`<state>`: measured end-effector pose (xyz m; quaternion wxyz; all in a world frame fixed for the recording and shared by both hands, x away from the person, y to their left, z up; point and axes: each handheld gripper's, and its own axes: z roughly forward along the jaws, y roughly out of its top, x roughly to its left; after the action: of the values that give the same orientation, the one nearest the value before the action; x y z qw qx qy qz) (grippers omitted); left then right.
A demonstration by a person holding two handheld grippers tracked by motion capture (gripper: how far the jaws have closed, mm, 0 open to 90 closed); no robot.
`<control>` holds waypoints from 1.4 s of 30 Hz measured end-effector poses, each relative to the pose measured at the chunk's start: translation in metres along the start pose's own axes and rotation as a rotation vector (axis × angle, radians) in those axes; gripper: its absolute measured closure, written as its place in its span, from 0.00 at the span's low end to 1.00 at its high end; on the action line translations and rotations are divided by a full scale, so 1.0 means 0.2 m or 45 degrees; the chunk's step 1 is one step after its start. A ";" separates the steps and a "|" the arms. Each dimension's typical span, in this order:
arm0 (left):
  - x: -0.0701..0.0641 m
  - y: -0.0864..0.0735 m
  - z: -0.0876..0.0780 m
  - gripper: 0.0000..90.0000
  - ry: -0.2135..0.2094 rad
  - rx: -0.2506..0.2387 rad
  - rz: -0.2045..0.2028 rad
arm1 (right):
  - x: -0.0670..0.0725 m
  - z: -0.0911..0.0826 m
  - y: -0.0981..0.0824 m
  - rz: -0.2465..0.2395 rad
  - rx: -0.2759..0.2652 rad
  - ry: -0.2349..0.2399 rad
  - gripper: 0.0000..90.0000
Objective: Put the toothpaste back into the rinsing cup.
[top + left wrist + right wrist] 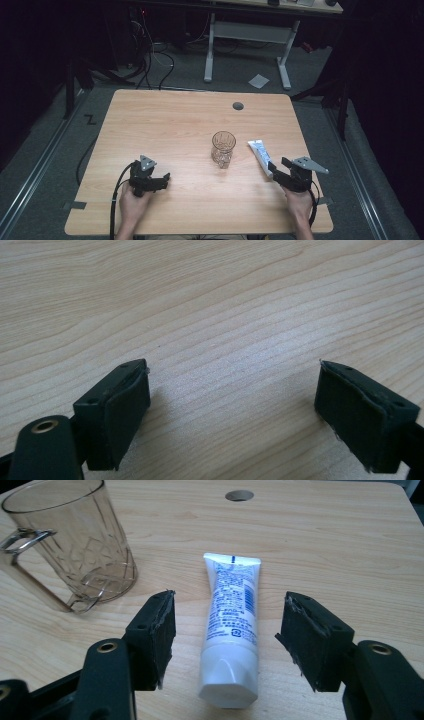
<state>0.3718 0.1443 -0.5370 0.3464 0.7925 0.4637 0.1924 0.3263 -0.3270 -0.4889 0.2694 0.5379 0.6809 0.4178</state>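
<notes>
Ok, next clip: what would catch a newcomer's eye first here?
Probably the clear glass mug standing upright near the middle of the wooden table. Just to its right lies a white tube, cap end toward the right gripper, whose open jaws flank it without touching. The left gripper is open over bare wood.

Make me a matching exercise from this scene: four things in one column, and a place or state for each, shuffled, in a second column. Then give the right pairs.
Things:
1. clear mug
2. white tube
3. left claw
4. grey round plug

Places or states:
A. lying flat between the open jaws of the right claw
B. set into the table near its far edge
C. open over bare wood, holding nothing
D. standing upright near the table's middle

Pairs: 1-D, 2-A, 3-C, 4-B
</notes>
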 end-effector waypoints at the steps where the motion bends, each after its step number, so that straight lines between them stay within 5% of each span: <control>1: 0.00 0.00 0.00 0.16 0.000 0.000 0.000 | 0.00 0.00 0.00 0.000 0.000 0.000 0.42; 13: 0.00 0.00 0.00 0.16 0.000 0.000 0.000 | -0.05 0.07 0.09 -0.034 0.106 -0.058 0.38; 21: 0.00 0.00 0.00 0.16 0.000 0.000 0.000 | -0.07 0.13 0.16 -0.023 0.151 -0.032 0.36; 30: 0.00 0.00 0.00 0.16 0.000 0.000 0.000 | -0.05 0.21 0.24 -0.058 0.195 -0.037 0.27; 42: 0.00 0.00 0.00 0.16 0.000 0.000 0.000 | 0.01 0.37 0.31 -0.135 0.338 -0.018 0.26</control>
<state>0.3718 0.1443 -0.5370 0.3464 0.7925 0.4636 0.1925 0.4169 -0.2998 -0.4733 0.2224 0.5350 0.7556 0.3055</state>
